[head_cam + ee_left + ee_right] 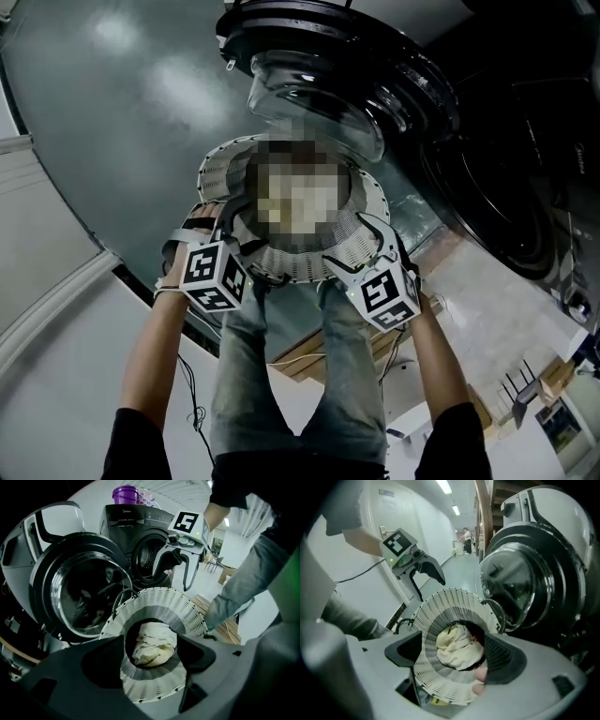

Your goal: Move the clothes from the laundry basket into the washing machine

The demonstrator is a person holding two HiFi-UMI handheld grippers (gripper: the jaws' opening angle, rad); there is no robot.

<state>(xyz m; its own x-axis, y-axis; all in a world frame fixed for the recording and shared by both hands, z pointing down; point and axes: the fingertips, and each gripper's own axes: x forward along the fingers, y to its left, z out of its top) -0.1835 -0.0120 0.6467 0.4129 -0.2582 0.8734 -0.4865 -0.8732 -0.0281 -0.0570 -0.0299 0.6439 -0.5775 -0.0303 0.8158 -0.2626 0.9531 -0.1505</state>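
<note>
The left claw (pixel 151 640) and right claw (pixel 452 639) are hanging open, empty, over the laundry basket (pixel 159 603), where cream clothes (pixel 151 652) are lying bunched. Judgement: claws should be sinking onto the bundle's folds before closing.

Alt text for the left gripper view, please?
The left gripper, jaws open, looks down on a white laundry basket holding a cream cloth. Behind stands a washing machine, door open; the right gripper hangs above the basket's rim.
</note>
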